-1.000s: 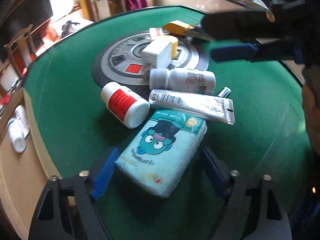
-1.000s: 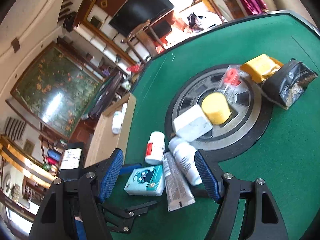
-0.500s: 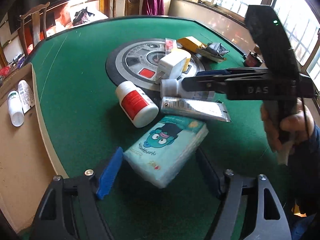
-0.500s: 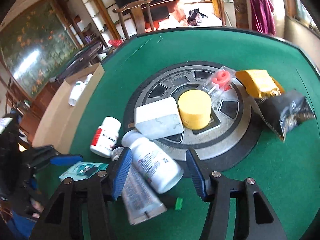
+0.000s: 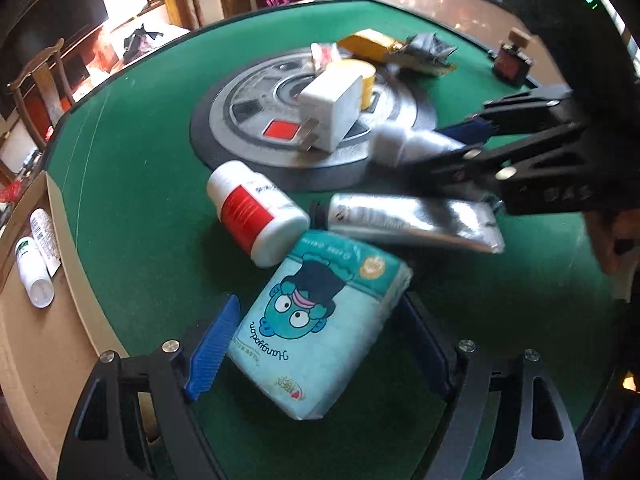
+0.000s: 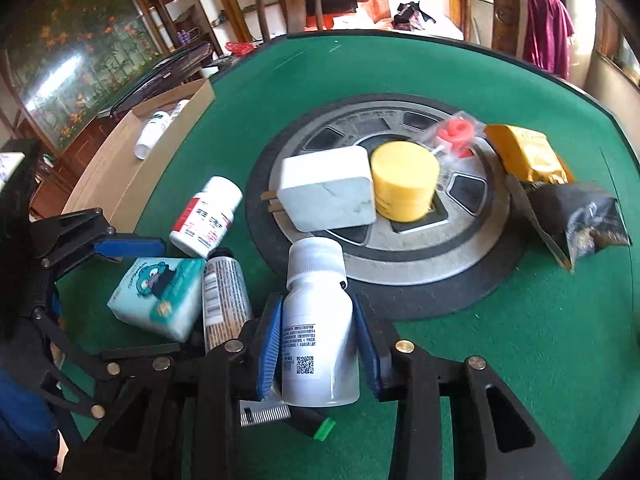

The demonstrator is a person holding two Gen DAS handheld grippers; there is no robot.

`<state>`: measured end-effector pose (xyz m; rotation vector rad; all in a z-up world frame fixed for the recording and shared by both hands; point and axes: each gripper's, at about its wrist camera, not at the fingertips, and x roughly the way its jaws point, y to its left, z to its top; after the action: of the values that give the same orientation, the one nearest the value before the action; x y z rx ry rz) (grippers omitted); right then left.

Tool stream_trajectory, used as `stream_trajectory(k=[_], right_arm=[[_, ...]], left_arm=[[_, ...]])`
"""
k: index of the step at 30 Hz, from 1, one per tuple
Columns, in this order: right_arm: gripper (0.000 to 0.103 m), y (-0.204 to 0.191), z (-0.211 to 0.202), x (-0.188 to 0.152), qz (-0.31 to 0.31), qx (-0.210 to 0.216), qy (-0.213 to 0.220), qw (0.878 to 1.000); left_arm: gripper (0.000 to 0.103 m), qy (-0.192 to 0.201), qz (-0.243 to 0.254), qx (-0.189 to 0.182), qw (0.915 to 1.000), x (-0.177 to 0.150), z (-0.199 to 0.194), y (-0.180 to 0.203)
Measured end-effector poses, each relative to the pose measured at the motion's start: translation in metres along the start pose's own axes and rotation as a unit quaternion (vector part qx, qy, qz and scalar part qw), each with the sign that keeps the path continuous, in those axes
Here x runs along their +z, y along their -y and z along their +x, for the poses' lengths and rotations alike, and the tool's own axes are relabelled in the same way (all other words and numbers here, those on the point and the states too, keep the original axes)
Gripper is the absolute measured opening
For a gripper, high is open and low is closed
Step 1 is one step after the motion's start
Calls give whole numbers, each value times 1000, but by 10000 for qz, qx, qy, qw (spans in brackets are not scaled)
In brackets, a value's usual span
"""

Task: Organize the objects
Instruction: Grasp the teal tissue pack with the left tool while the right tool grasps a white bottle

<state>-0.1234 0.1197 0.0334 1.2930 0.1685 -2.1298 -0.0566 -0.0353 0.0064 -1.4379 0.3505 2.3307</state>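
Since half a second ago the right claw has narrowed from an open straddle to a grip: both blue pads now press the sides of the white bottle, cap pointing away toward the grey disc. The left claw has stayed wide around the tissue pack, its pads just beside the pack's long sides; whether they touch it cannot be told.

Nearest in the left view, the tissue pack lies flat on the green tabletop. Just beyond it the red-labelled bottle lies on its side, next to the silver tube. Part of that tube lies under the gripped bottle in the right view.

Farther out, on the disc, the white charger rests against the yellow jar. Past them are a clear packet with a red ring, a yellow pouch and a black bag. A cardboard box at the tabletop's edge holds two white tubes.
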Motion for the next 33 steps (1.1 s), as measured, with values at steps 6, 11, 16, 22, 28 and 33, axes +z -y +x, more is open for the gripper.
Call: stream_trajectory(k=[6,11,16,22,28,33], right_arm=[[37,4,-1,1,141,58,42,9999],[37,7,-4,-3,281,156,75,9995],[37,5,-5,-4,347,152,84,9992],[37,1,-10,-2,371,104,228,9990],[37,0,-18,-1,449,211,383,9980],[37,-3,-12,-1,412,90,314,9986]], left_arm=[[43,266,-699,-598,9954,-14,-15,-17],[37,375,-1046,-818,9904,-18,-17,-27],[26,571,-1402,-864,9847,-19,-20,-40],[17,823,-1686,-785,9791,-20,-26,-51],[16,1004,-1934,-781,9728,-21,-31,-62],[16,863,-1801,-658,9776,-18,-25,-55]])
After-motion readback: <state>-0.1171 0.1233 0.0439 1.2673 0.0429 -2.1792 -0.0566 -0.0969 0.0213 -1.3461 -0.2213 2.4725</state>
